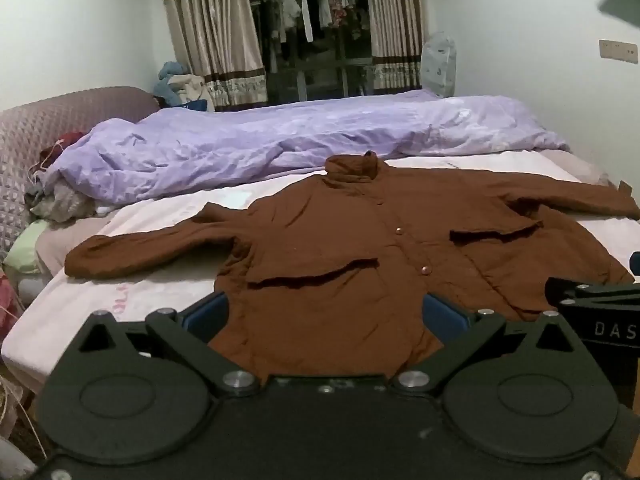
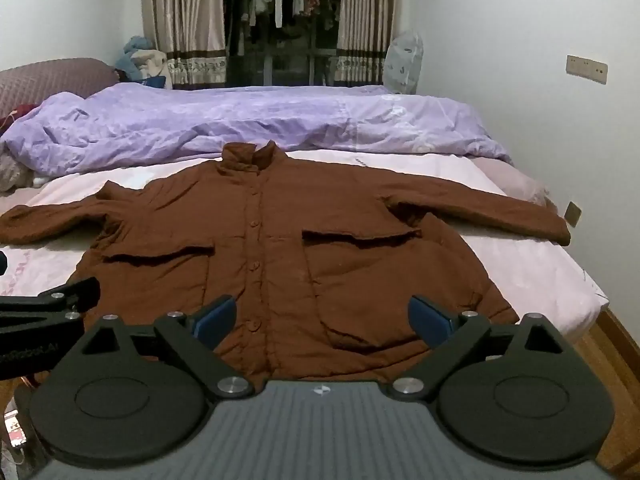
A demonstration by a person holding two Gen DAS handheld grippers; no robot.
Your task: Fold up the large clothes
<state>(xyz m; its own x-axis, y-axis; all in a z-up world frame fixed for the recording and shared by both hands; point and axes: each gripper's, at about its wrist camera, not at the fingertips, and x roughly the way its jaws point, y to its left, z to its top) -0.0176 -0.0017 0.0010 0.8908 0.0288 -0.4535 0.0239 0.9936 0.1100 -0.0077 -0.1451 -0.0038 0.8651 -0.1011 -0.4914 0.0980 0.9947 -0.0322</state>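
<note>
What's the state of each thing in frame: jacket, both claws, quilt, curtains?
brown jacket: spread flat on bed, front up, buttoned, both sleeves out sideways, unfolded
left claw: open, empty, above the hem
right claw: open, empty, above the hem
purple quilt: rumpled, bunched along the far side behind the collar
curtains: drawn apart, laundry hanging beyond

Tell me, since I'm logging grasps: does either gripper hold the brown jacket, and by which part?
Nothing is held. The left gripper and right gripper both stand wide open above the brown jacket, which lies flat on the bed.
</note>
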